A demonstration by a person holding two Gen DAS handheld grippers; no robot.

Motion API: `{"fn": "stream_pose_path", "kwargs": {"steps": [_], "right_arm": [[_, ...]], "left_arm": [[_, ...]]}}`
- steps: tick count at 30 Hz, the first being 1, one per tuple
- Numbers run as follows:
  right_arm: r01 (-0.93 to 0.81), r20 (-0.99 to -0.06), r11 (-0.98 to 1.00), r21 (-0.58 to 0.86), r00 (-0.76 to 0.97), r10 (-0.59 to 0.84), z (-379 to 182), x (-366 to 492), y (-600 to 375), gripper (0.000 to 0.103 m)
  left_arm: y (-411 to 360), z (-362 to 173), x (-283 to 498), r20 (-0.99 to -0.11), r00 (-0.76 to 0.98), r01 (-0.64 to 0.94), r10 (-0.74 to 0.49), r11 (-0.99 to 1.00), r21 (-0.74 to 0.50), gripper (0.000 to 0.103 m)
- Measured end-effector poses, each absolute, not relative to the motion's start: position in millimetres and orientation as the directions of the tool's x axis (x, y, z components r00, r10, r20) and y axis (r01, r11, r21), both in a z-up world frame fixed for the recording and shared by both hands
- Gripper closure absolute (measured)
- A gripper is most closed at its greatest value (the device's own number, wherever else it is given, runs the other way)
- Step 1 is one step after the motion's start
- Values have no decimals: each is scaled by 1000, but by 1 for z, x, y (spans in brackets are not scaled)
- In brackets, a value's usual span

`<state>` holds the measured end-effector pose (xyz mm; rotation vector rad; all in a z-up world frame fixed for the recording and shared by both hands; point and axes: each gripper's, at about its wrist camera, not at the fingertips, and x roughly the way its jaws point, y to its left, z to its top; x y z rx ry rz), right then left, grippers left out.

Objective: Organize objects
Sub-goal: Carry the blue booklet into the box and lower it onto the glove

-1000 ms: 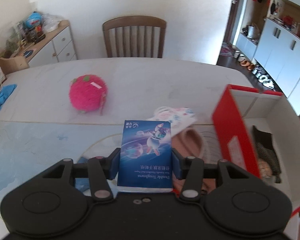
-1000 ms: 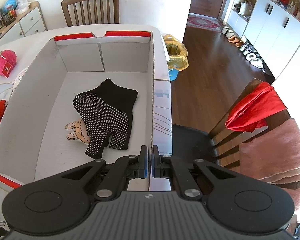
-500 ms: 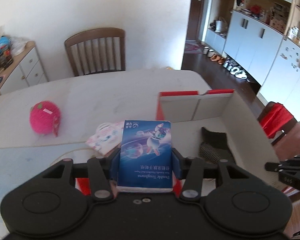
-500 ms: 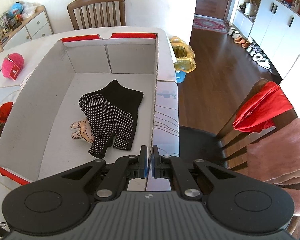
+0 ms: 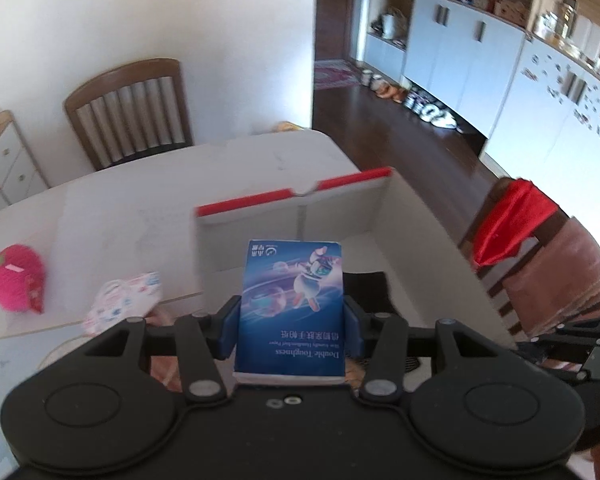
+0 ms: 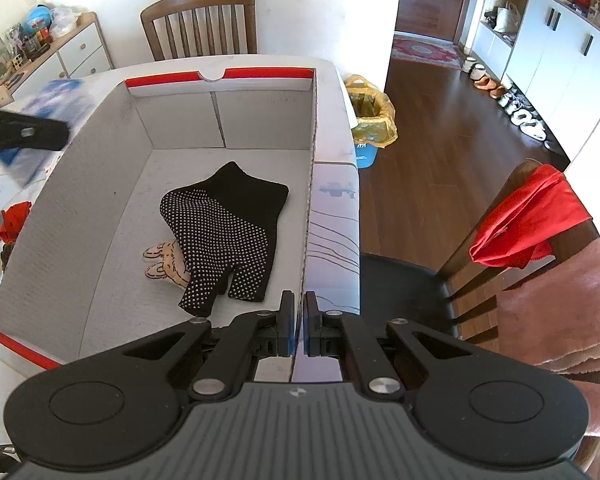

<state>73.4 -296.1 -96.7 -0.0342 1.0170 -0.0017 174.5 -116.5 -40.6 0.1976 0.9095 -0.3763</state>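
Observation:
My left gripper is shut on a blue tissue pack, held upright over the near left part of the white cardboard box with red rims. In the right wrist view the same pack shows blurred above the box's left wall. My right gripper is shut on the box's right wall. Inside the box lies a black dotted glove over a small beige toy.
On the table left of the box lie a pink plush ball and a floral pouch. A wooden chair stands behind the table. Another chair with a red cloth stands to the right. A red item lies beside the box.
My left gripper has swung to the right with the blue pack, from over the table to over the box. The right gripper has stayed clamped on the box wall.

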Motion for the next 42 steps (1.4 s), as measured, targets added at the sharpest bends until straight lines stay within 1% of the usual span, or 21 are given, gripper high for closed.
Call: {"fn": "stream_pose_path", "kwargs": {"steps": [5,10,14,25,32,39,42], "right_arm": [[-18,-851,1000,-25,525,-12,-97,75,-297,99],[-22,-850,999,-24,526,-8,-98,75,-299,99],[-26,-851,999,-24,525,-7,-98,75,-300,99],[-30,-853,999,-15,521,3,-99,76,-302,99],[-36,-855,999,-10,518,9,-99,76,-303,99],[-29,-857,1000,-7,515,9,-99,75,-304,99],[-25,-858,1000,-5,513,9,-100,75,-304,99]], "left_arm": [[-147,-59,185,-815,525,444,-244,896,18,54],[-168,-83,200,-841,494,463,-221,885,40,54],[-177,-103,213,-863,461,473,-208,880,41,54],[-191,-134,232,-894,406,500,-189,865,44,54],[-190,-146,237,-914,371,500,-164,865,48,53],[-185,-146,237,-921,357,489,-158,872,40,53],[-182,-141,233,-915,369,484,-160,874,42,50]]}}
